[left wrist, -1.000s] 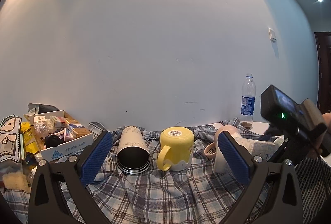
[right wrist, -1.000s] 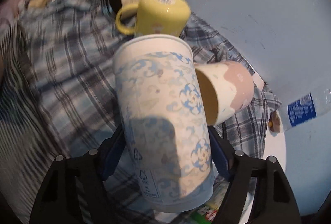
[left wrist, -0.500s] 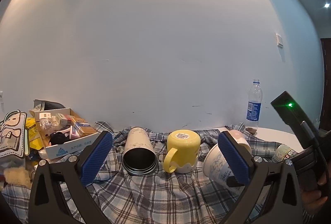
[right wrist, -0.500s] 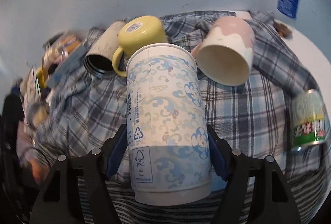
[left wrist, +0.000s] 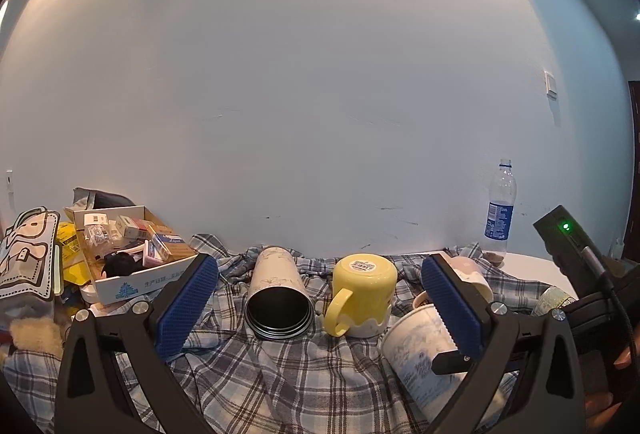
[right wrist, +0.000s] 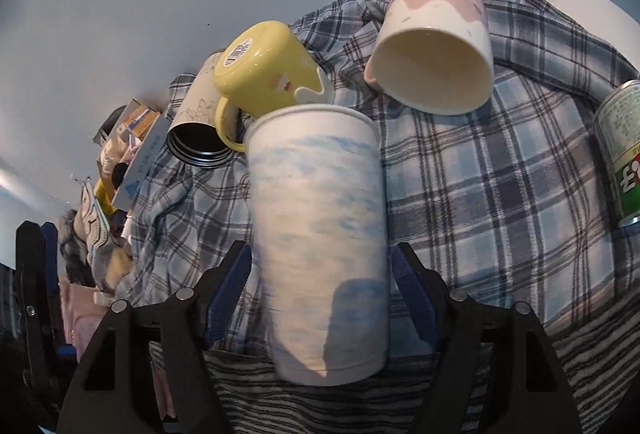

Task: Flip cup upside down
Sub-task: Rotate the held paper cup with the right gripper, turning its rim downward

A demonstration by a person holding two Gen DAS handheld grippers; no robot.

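Note:
A white paper cup with blue floral print (right wrist: 320, 234) sits between the blue pads of my right gripper (right wrist: 320, 282), blurred, its rim pointing away toward the plaid cloth (right wrist: 460, 169). The pads stand close to its sides with a slight gap showing. In the left wrist view the same cup (left wrist: 416, 358) tilts with its rim low on the cloth, partly behind my right finger pad (left wrist: 448, 306). My left gripper (left wrist: 316, 310) is open and empty, held back from the cups.
An upside-down yellow mug (left wrist: 362, 294), a steel tumbler on its side (left wrist: 278, 298), a pink-and-white mug on its side (right wrist: 436, 45), a green can (right wrist: 620, 149), a water bottle (left wrist: 500, 209) and a cardboard box of clutter (left wrist: 128, 246) crowd the cloth against the wall.
The right gripper has swung the paper cup down toward the cloth, and its jaws now look slightly parted from the cup. The left gripper tilted a little.

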